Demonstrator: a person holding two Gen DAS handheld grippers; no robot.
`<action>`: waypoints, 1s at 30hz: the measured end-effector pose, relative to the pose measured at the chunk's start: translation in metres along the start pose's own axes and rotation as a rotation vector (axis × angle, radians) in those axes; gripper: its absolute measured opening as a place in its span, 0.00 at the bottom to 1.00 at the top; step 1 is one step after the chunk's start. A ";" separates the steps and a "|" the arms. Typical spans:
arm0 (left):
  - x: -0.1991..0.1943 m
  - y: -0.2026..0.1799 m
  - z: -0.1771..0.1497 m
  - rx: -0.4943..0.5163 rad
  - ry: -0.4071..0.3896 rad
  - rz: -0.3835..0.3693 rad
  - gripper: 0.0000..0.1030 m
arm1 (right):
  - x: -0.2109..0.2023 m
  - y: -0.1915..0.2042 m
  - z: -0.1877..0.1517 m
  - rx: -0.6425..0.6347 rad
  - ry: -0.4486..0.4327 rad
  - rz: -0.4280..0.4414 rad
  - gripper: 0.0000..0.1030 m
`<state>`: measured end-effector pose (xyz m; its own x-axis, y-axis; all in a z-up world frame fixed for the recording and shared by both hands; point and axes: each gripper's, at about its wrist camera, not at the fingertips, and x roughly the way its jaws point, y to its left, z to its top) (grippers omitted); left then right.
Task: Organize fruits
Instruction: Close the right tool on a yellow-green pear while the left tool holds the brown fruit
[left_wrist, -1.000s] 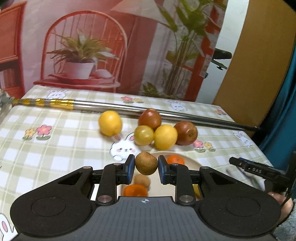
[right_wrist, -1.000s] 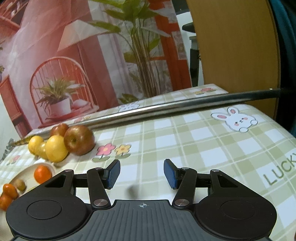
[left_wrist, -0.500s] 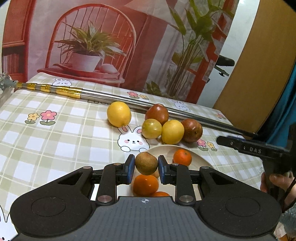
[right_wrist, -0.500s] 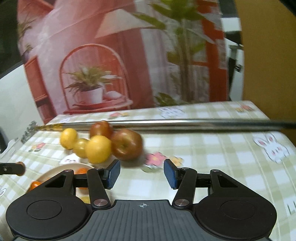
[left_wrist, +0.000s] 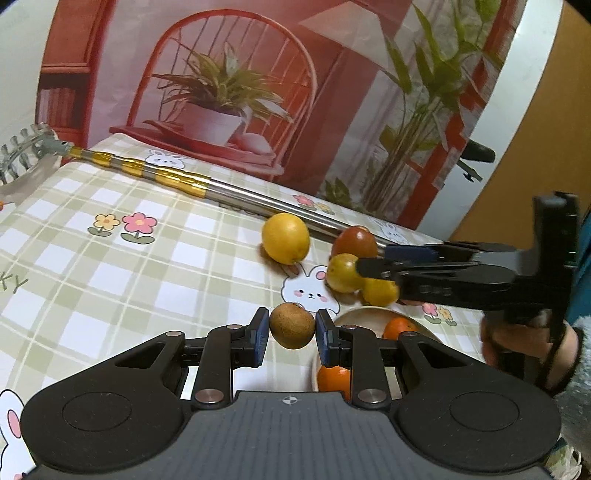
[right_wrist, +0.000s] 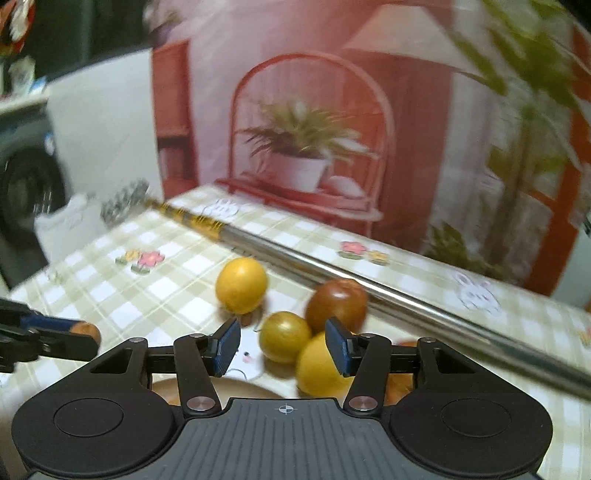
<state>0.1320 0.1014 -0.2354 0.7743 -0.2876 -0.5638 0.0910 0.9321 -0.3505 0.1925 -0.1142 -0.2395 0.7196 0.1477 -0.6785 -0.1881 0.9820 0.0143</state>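
Oranges (left_wrist: 397, 328) in the plate (left_wrist: 364, 314); left jaws around a brown fruit (left_wrist: 292, 325), right jaws narrowing, empty.

table (left_wrist: 110, 280): checked cloth | fruits (left_wrist: 285, 238), plate (left_wrist: 364, 314), metal pole (left_wrist: 236, 192)

left wrist: low over tablecloth (left_wrist: 110, 280), facing backdrop | right wrist: low, blurred, same way | shared: yellow fruit (left_wrist: 285, 238) (right_wrist: 241, 284), metal pole (left_wrist: 236, 194) (right_wrist: 369, 284)

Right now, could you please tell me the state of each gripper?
Left gripper: shut on the brown fruit.
Right gripper: open, holding nothing; its jaws have just been closing above the yellow fruits.
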 end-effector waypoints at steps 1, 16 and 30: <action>0.000 0.001 0.000 -0.004 -0.003 0.001 0.28 | 0.007 0.004 0.002 -0.019 0.013 0.000 0.43; -0.002 0.005 -0.003 -0.023 -0.011 -0.015 0.28 | 0.074 0.047 0.007 -0.320 0.188 -0.154 0.42; 0.001 0.006 -0.002 -0.029 0.002 -0.016 0.28 | 0.076 0.050 0.005 -0.368 0.202 -0.177 0.40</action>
<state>0.1317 0.1060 -0.2396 0.7718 -0.3031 -0.5590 0.0854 0.9205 -0.3812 0.2409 -0.0534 -0.2867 0.6237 -0.0807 -0.7775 -0.3251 0.8777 -0.3520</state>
